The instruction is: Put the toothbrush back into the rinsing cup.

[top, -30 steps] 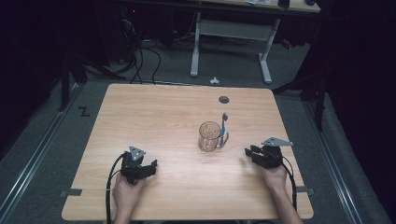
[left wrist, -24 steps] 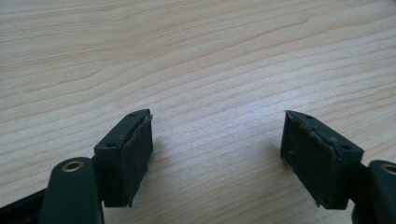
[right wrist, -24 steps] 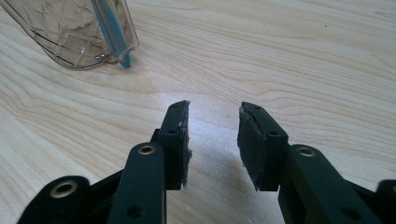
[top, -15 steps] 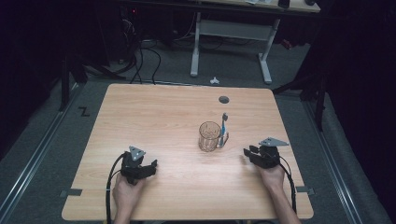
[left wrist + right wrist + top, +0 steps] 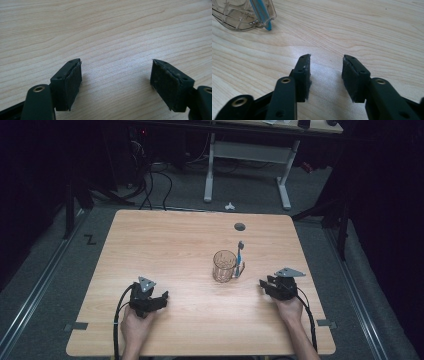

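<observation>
On table (image 5: 165, 245): 1 mug (image 5: 224, 265), 1 toothbrush (image 5: 238, 256).

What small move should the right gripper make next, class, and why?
Probably ease the right gripper toward the blue toothbrush leaning on the clear plastic mug: its jaws have just been opening with nothing between them, and bare wooden table separates them.

Hardly anything here can be read. One mark stands on the grey floor (image 5: 60, 255) at the left of the high view, just off the table's (image 5: 165, 235) far left corner: a black sign (image 5: 90, 239) shaped like a Z, possibly strips of tape rather than a letter.
</observation>
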`<state>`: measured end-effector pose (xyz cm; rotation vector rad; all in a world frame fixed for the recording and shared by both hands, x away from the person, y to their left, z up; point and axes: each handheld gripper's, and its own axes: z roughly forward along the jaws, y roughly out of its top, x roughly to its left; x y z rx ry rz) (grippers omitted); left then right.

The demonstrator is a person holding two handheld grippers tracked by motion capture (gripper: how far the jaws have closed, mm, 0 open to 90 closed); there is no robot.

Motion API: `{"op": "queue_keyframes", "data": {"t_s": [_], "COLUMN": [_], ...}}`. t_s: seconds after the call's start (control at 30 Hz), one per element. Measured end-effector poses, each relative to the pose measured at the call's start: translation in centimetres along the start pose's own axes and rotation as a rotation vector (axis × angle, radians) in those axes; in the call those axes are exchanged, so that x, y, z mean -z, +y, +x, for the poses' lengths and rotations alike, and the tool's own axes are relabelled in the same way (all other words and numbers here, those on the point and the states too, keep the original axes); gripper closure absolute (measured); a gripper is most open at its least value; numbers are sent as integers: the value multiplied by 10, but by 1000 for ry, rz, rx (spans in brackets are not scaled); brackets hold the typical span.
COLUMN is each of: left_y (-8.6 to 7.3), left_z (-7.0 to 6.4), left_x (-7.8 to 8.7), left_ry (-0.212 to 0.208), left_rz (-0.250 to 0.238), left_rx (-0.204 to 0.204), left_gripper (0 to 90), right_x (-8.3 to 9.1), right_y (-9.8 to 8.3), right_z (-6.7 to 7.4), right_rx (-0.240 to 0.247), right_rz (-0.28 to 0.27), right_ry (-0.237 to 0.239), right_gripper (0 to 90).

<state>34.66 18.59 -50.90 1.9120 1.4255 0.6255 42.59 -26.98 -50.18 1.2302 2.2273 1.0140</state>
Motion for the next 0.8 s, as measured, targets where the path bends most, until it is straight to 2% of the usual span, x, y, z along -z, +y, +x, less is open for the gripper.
{"op": "queue_keyframes", "data": {"t_s": [0.13,0.27,0.8], "left_y": [0,0,0], "left_z": [0,0,0], "left_x": [0,0,0], "left_ry": [0,-1,-2], "left_rz": [0,-1,-1], "left_rx": [1,1,2], "left_gripper": [257,257,259], "right_x": [-1,-1,0], "right_y": [0,-1,-1], "right_z": [2,2,3], "right_rx": [18,1,-9], "right_rz": [23,30,33], "right_ry": [-13,-29,-40], "right_gripper": [471,393,375]}}
